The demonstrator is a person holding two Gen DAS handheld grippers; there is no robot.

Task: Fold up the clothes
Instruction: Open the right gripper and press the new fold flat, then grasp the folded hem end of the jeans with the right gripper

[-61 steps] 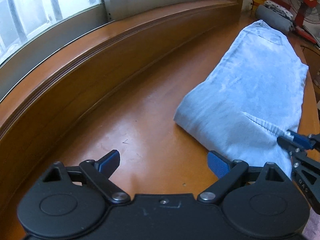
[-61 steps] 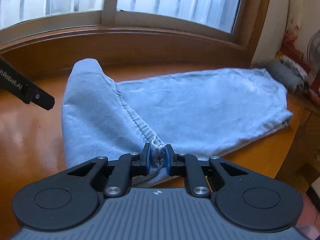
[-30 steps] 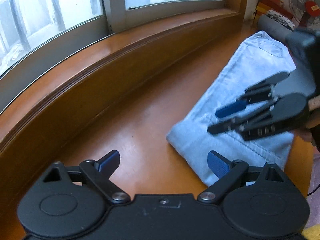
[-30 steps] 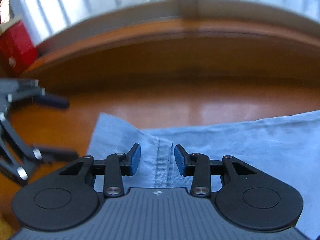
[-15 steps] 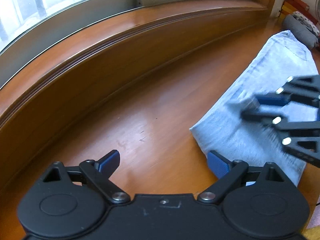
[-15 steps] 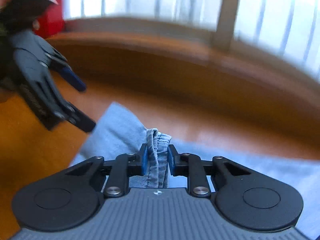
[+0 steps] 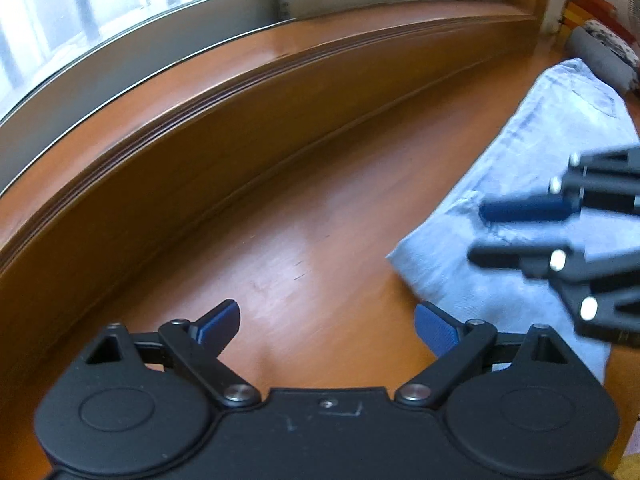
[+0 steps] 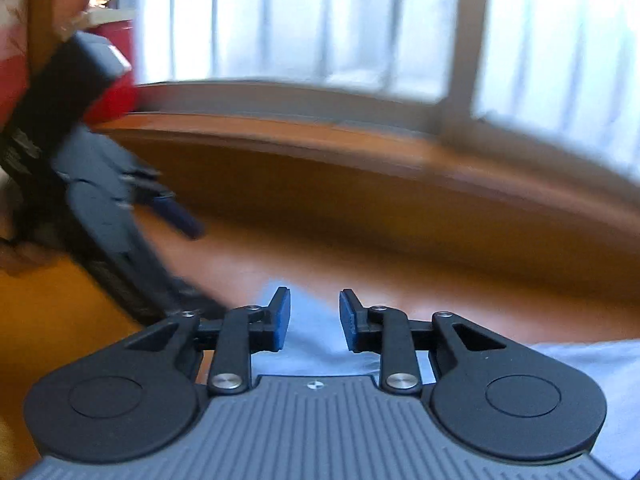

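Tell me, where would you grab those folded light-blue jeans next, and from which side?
Probably the near folded end of the jeans, the rounded corner lying flat on the wooden sill. Come from the bare wood side, low, since that edge is thick, free and unobstructed. The open left gripper sits closest; the right gripper, jaws just opened with nothing between them, hovers over the cloth.

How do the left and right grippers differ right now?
The left gripper stands wide open above bare wood; the right gripper, whose jaws have just been opening, shows a narrower gap above the blue jeans. The left body is black, the right ribbed grey. Both have blue pads and hold nothing.
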